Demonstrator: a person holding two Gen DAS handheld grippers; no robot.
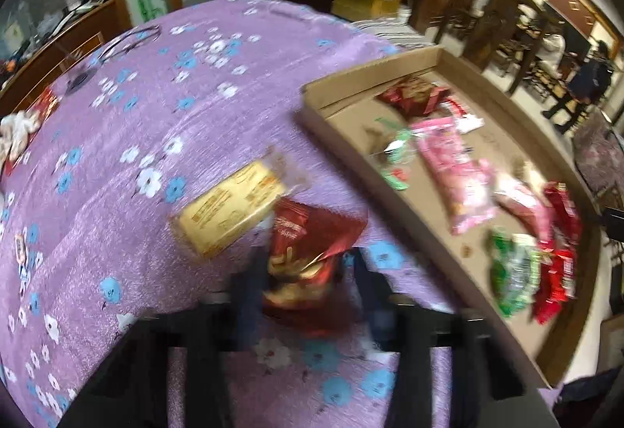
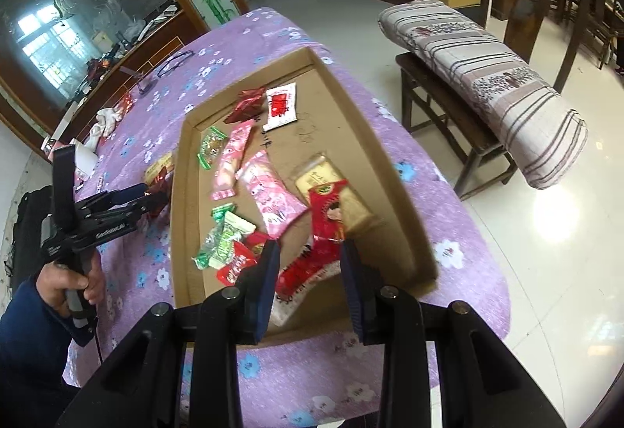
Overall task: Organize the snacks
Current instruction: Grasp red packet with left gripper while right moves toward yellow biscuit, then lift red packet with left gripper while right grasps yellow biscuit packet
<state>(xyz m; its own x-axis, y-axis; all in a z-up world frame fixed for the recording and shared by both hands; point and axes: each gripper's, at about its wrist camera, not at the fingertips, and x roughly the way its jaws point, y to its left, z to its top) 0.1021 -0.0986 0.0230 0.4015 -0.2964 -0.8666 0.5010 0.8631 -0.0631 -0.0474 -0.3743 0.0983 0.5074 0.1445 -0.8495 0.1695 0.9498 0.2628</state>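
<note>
- Between our left gripper (image 1: 304, 272) fingers sits a dark red snack packet (image 1: 308, 244); the jaws flank it, but blur stops us telling whether they grasp it.
- Just beyond it, on the cloth, lies one yellow packet (image 1: 230, 213), touching the red one's far edge.
- Our right gripper (image 2: 308, 272) hangs over the cardboard tray (image 2: 394, 170) with jaws spread apart, gripping nothing; a red packet (image 2: 323, 229) lies below the gap.
- In the tray, from the right wrist view, we count three pink packets, about three green ones, several red ones, one white-and-red sachet (image 2: 281, 106) and one yellow bar (image 2: 343, 190).
- The tray rests on a purple flowered tablecloth (image 2: 448, 194); right of the table stands a wooden bench with a striped cushion (image 2: 487, 77) on a pale tiled floor.
- The left wrist view is motion-blurred; packet labels are unreadable.
</note>
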